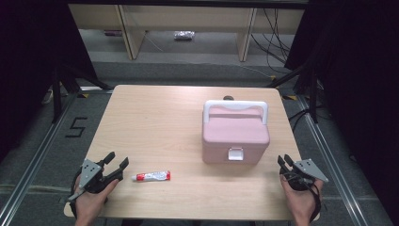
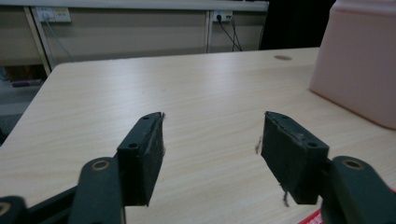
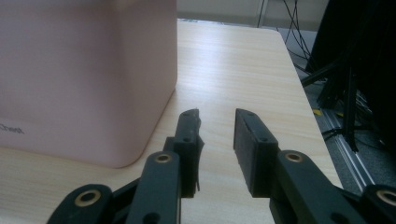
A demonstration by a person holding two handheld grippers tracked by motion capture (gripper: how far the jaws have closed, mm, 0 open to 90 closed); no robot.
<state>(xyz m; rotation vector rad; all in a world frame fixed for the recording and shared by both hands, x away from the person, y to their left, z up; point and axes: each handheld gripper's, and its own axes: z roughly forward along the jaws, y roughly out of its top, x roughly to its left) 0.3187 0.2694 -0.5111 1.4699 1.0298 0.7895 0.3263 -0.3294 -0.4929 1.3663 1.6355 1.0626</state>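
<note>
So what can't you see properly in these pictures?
- Inside the pink box: high view, its shut lid hides it.
- Print on the tube: high view, too small to read.
- Tube in the left gripper view: only a red corner, cut off by the bottom edge and the jaw.
- Word on the box: right gripper view, cut off by the left edge.

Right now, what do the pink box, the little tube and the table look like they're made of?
The pink box looks like matte moulded plastic: smooth rounded corners, white handle and white clasp. The little tube seems to be glossy soft plastic or foil with red and white print; hard to tell which. The table shows pale wood grain, probably a laminate top.
</note>
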